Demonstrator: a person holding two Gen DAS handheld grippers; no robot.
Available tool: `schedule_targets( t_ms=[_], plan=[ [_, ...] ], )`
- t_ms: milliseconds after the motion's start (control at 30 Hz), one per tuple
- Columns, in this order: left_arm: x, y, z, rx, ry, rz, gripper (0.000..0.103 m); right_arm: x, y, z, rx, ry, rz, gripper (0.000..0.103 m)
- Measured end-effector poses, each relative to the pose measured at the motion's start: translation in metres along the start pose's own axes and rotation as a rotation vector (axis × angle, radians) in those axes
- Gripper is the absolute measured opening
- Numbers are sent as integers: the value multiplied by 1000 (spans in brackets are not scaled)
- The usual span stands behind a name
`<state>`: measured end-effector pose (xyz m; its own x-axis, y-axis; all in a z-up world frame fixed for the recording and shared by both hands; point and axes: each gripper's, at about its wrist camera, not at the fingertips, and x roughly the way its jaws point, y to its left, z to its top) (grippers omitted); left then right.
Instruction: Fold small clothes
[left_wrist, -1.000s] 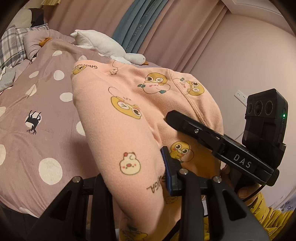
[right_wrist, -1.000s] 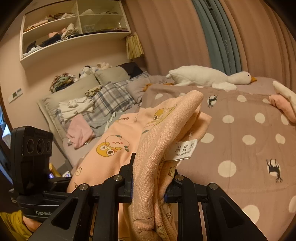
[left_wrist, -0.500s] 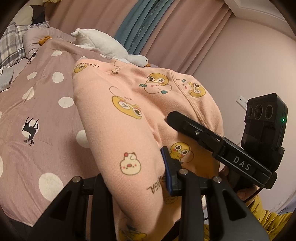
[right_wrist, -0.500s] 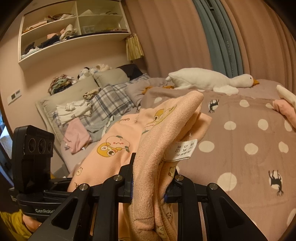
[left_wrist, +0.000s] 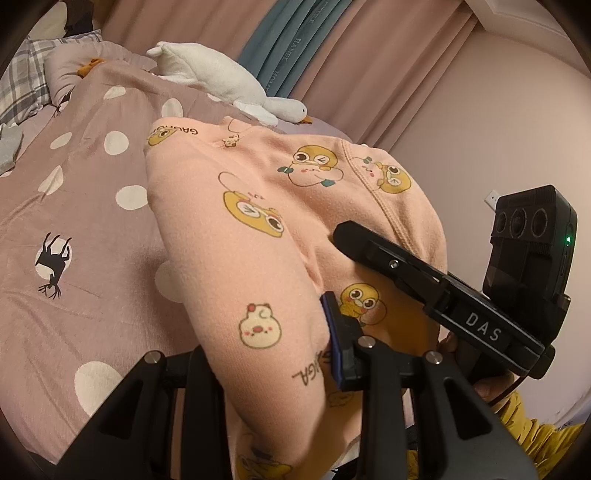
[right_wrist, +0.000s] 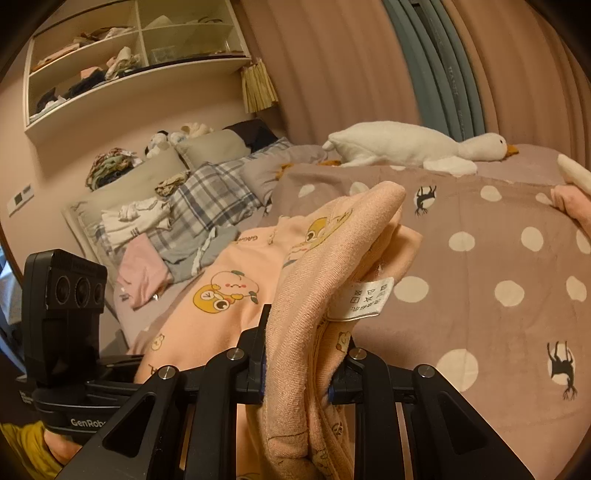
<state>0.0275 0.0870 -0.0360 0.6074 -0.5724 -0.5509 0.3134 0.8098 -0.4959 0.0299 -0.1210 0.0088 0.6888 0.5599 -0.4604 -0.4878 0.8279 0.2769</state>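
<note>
Peach cartoon-print garment (left_wrist: 258, 221), one, clamped by two grippers, one goose plush (right_wrist: 406, 144)

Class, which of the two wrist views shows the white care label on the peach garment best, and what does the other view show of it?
The right wrist view: the care label hangs facing the camera, its printed symbols visible, on the peach garment. The left wrist view shows only the garment's printed outer side, with no label in sight.
</note>
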Motion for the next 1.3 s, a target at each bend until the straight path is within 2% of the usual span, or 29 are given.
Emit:
schedule_targets(
  t_ms=[1300],
  plan=[
    [78,52,25,-58,119,46,31,77,-38,-2,62,106,-28,23]
  ],
)
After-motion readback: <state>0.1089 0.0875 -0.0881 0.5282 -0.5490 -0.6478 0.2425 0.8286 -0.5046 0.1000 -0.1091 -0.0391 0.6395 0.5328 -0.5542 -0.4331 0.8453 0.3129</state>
